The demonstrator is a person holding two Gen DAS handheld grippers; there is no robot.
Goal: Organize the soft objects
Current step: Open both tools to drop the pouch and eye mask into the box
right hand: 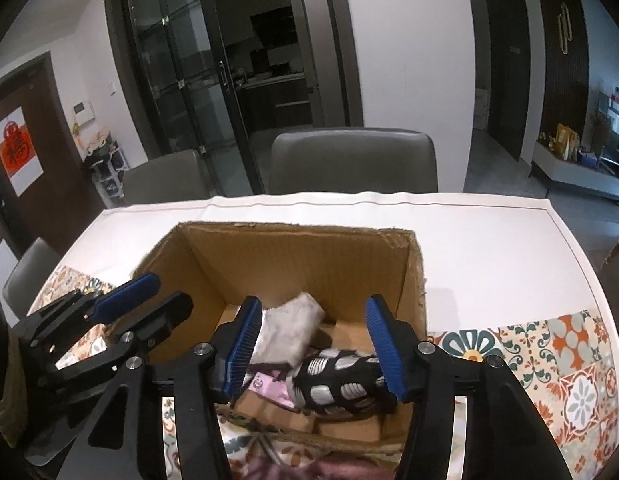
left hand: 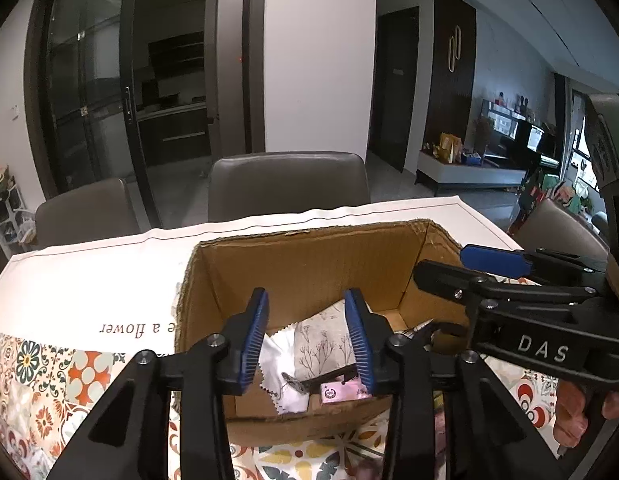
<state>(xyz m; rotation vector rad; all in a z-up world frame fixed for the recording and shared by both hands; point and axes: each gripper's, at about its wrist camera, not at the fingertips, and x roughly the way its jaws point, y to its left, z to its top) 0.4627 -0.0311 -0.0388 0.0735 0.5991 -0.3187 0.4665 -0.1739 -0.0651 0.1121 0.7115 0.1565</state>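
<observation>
Both grippers, left gripper (left hand: 305,336) and right gripper (right hand: 317,344), hover with jaws released over the cardboard box (right hand: 301,256) holding folded cloth (right hand: 287,326) and patterned glove (right hand: 341,380); reaching carelessly could snag the box's wall and drag it along the bench.

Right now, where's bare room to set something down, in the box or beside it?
Free: white cloth behind and right of the box; white strip on its left. Box floor is crowded: glove, folded cloths, pink card. Both grippers hang open over its near edge.
</observation>
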